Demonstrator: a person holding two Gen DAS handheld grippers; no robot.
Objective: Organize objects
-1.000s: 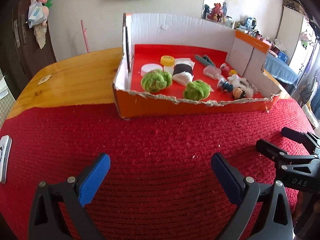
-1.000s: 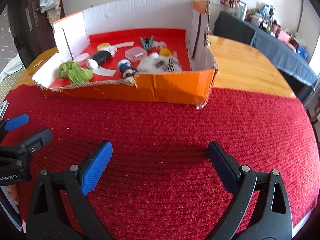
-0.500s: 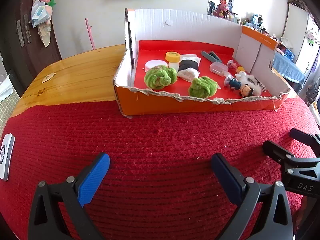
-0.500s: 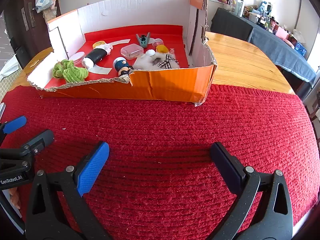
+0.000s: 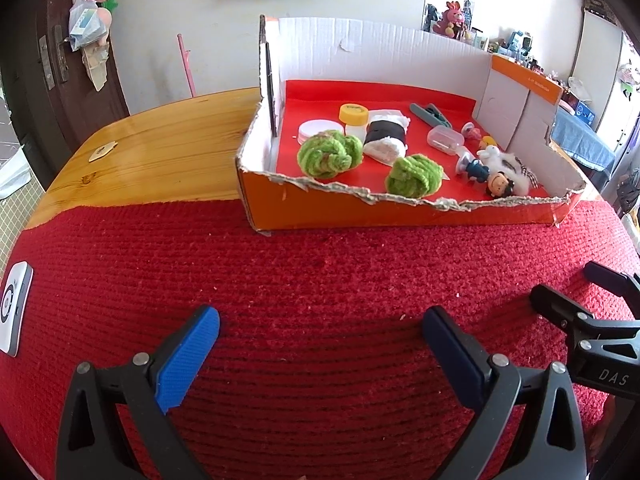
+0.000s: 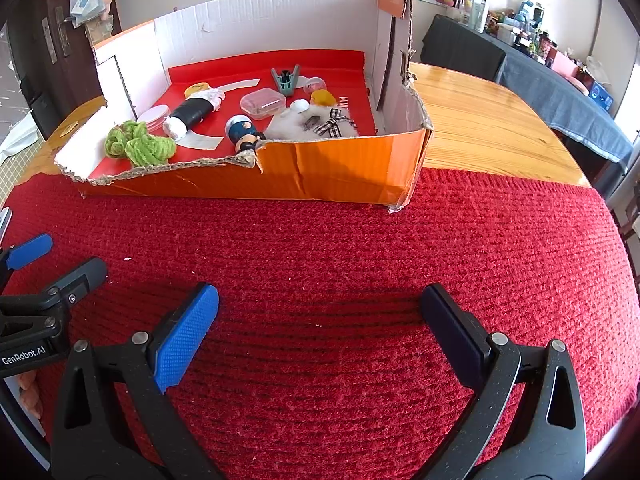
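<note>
An orange cardboard box with a red floor stands at the far side of the red knitted mat. Inside lie two green yarn balls, a black-and-white roll, a yellow-capped jar, a clear plastic case, a small figurine and a white fluffy toy with a checked bow. My left gripper hangs open over the bare mat, nothing between its blue pads. My right gripper is open too, over bare mat to its right.
The red mat covers the near half of a wooden table. A white device lies at the mat's left edge. A door with hanging bags is at the left; a cluttered blue-covered table stands far right.
Both views show the box a little nearer and higher in frame than a second ago. The right gripper's jaws stand slightly wider. Nothing in the box has moved.
</note>
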